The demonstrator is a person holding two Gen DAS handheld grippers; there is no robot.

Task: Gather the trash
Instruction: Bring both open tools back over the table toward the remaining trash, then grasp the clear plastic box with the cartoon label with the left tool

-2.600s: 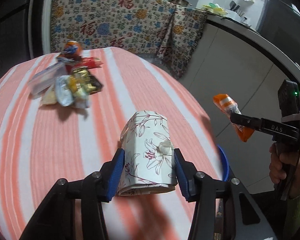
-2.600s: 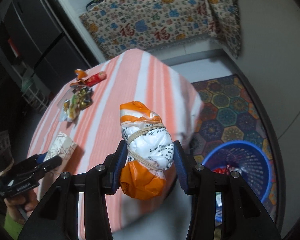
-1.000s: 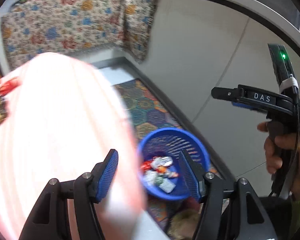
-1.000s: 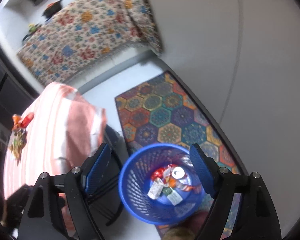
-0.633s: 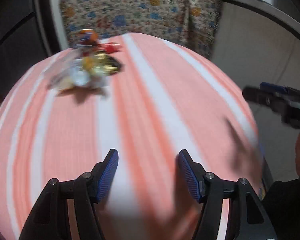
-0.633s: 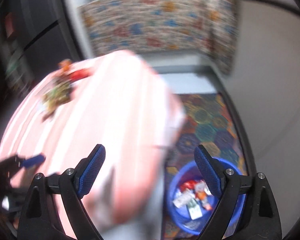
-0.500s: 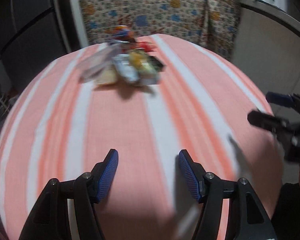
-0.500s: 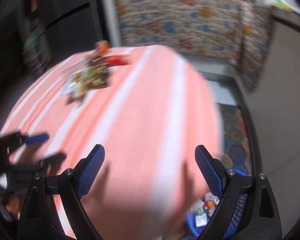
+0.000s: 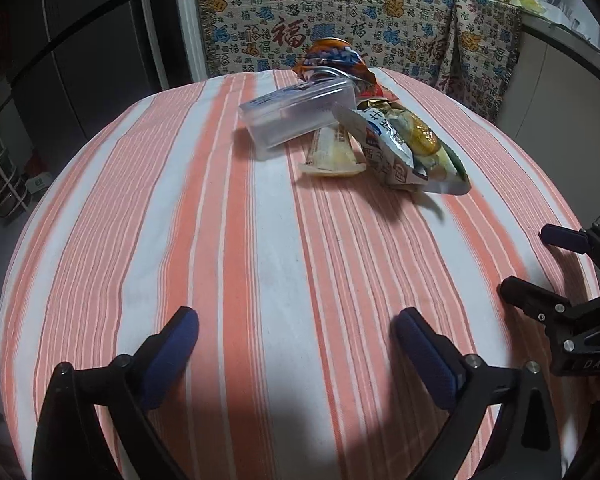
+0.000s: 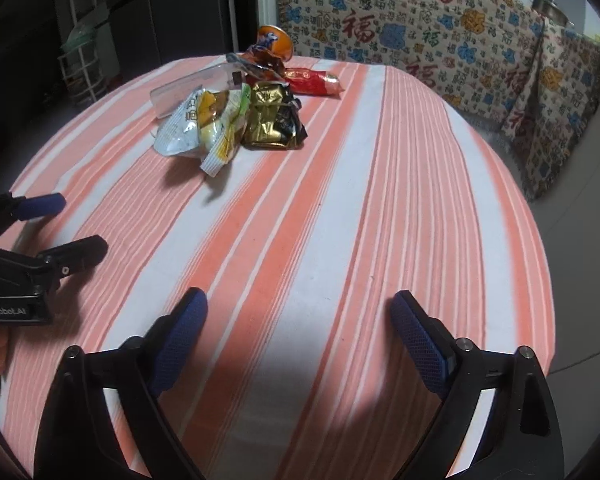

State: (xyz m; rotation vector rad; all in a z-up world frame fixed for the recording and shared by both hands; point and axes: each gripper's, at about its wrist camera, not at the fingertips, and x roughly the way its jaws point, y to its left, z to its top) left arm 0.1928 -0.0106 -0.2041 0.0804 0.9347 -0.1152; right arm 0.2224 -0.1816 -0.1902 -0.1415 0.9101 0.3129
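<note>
A heap of trash lies at the far side of the striped table [image 9: 284, 264]: a clear plastic box [image 9: 296, 114], a silver and yellow snack bag [image 9: 404, 144], a pale wrapper [image 9: 332, 152] and an orange can [image 9: 328, 56]. The right wrist view shows the same heap with the snack bag [image 10: 204, 124], a gold and black wrapper [image 10: 272, 120], a red wrapper [image 10: 312, 80] and the can [image 10: 274, 42]. My left gripper [image 9: 296, 320] is open and empty over the near table. My right gripper [image 10: 298, 304] is open and empty beside it.
The right gripper shows at the right edge of the left wrist view [image 9: 556, 272], the left gripper at the left edge of the right wrist view [image 10: 40, 232]. A patterned cloth [image 9: 360, 24] hangs behind the table. A dark fridge [image 9: 80, 52] stands far left.
Both grippers let go of their trash, the floral box and the orange packet, over the blue basket. They swung back over the table and now face the heap, open wider.
</note>
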